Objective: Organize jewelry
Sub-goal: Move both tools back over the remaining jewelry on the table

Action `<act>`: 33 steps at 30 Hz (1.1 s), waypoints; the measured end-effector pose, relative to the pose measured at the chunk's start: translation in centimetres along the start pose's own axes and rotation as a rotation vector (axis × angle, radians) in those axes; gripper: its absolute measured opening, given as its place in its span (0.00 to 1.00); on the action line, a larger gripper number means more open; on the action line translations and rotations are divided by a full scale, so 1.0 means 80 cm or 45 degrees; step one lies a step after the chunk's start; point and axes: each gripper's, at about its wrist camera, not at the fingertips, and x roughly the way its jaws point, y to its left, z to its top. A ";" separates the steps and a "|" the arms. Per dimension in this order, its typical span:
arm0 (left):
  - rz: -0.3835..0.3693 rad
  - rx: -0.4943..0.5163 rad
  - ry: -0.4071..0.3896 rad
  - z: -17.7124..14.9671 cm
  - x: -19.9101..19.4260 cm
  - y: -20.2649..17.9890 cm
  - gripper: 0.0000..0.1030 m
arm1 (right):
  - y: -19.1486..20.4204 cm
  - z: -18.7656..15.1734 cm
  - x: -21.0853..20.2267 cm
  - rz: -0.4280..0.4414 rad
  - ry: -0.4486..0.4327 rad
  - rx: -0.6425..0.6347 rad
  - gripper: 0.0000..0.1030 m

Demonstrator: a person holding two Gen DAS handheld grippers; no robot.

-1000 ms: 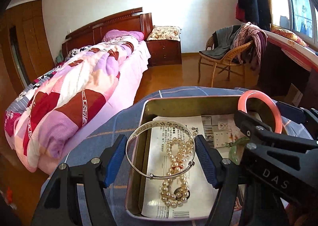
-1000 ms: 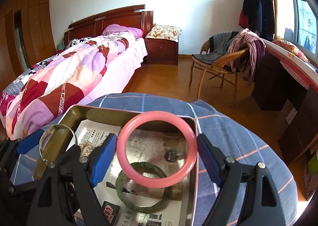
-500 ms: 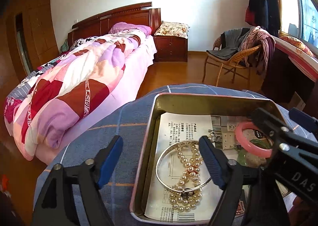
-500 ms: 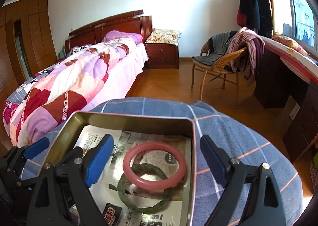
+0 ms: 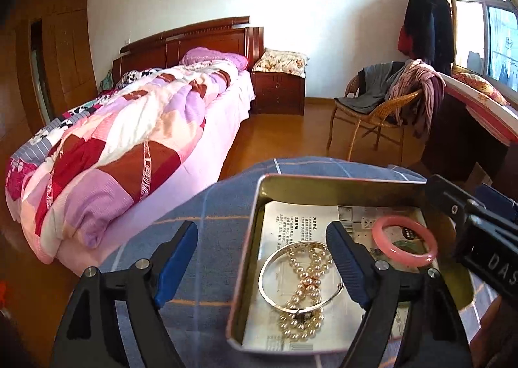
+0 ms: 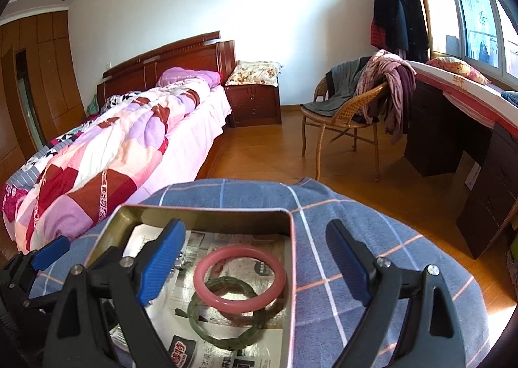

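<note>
A gold metal tray [image 5: 340,185] [image 6: 200,214] lined with printed paper sits on a round table with a blue checked cloth [image 5: 210,222] [image 6: 340,254]. In it lie a silver bangle [image 5: 268,262] over a pearl necklace [image 5: 306,284], and a pink bangle [image 5: 404,241] [image 6: 239,280] resting on a green bangle [image 6: 223,319]. My left gripper [image 5: 262,266] is open and empty above the tray's left edge. My right gripper [image 6: 255,266] is open and empty above the pink bangle; it also shows in the left wrist view [image 5: 469,232].
A bed with a patchwork quilt [image 5: 129,141] stands to the left of the table. A wicker chair with clothes [image 6: 353,109] and a dark desk [image 6: 459,141] stand at the right, beyond a wooden floor [image 6: 275,154].
Both grippers let go of their bangles into the tray, opened wider and drew back up. The silver bangle now lies on the pearls, the pink bangle on the green one.
</note>
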 end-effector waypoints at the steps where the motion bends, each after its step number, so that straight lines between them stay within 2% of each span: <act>1: 0.003 0.000 -0.008 0.000 -0.006 0.004 0.79 | -0.001 0.000 -0.006 -0.007 -0.006 0.003 0.89; 5: -0.005 -0.053 -0.030 -0.004 -0.036 0.028 0.79 | -0.006 -0.007 -0.030 -0.016 -0.005 0.018 0.90; 10: -0.006 -0.116 0.011 -0.032 -0.070 0.050 0.80 | -0.013 -0.026 -0.054 -0.018 0.035 0.024 0.90; 18: 0.035 -0.101 0.114 -0.082 -0.104 0.047 0.80 | -0.021 -0.059 -0.090 -0.019 0.108 0.014 0.90; 26: 0.071 -0.075 0.148 -0.106 -0.140 0.044 0.80 | -0.022 -0.082 -0.124 0.003 0.136 -0.007 0.90; 33: 0.056 -0.053 0.159 -0.130 -0.165 0.056 0.80 | -0.021 -0.101 -0.147 0.027 0.156 -0.046 0.90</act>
